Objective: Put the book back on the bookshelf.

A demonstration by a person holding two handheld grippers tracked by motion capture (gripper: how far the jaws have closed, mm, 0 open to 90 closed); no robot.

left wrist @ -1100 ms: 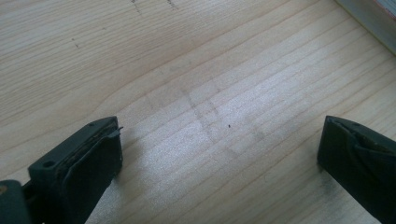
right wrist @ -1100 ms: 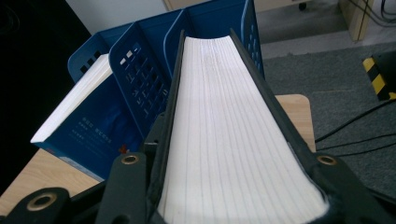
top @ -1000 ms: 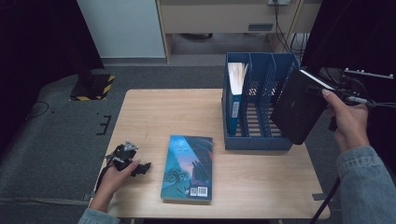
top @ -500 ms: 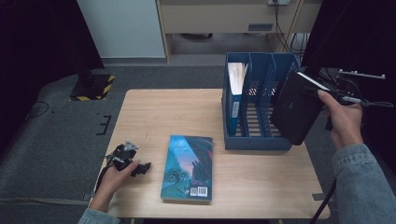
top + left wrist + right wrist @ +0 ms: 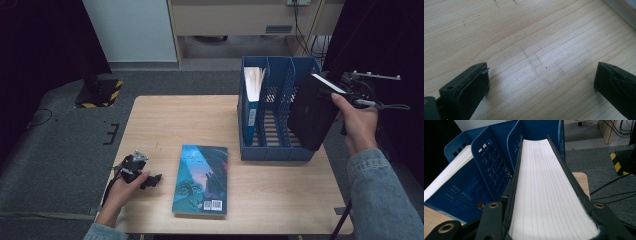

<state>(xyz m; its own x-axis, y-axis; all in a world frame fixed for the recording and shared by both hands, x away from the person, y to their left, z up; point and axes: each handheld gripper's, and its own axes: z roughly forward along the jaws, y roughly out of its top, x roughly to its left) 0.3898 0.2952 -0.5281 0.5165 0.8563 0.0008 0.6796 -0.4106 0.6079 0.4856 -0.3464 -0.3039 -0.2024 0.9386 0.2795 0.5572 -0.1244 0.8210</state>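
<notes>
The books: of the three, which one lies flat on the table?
The book with the teal illustrated cover lies flat on the table, barcode toward the person. The blue book stands in the file rack, and the black book is held up in the right tongs.

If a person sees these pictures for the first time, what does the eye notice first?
First, the black book that the right gripper clamps and holds tilted over the right end of the blue file rack, whose left slot already holds a blue book. Next, the illustrated book lying flat on the table, beside the open left gripper resting near the front left corner.
</notes>
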